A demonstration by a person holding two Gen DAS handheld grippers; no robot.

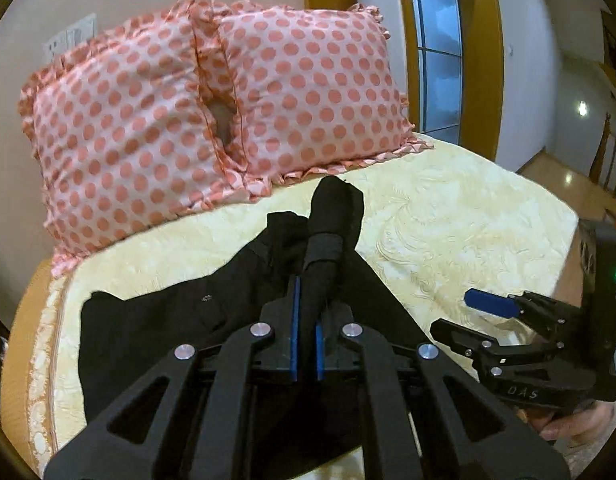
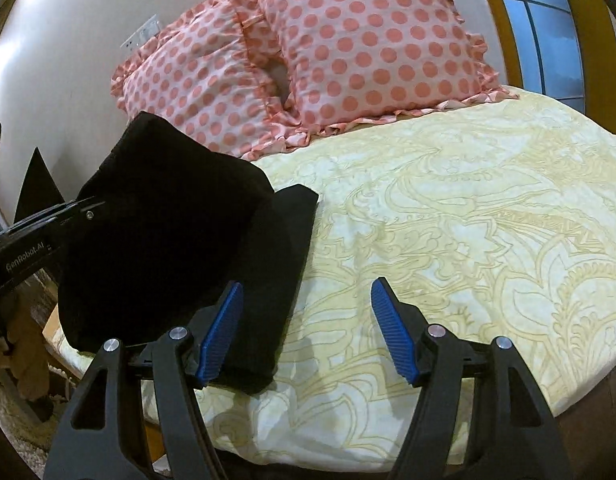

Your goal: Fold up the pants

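Black pants (image 2: 168, 240) bunched, a fold pinched in left tongs (image 1: 306, 320); right tongs (image 2: 306, 332) agape.

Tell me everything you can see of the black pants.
The pants are plain black, soft-looking cloth, lying partly folded near the bed's edge, on the yellow patterned cover, short of the pillows. One bunched part is lifted and pinched in the shut left gripper; the rest lies on the cover. A small metal stud shows on the flat part. The open right gripper hovers beside them.
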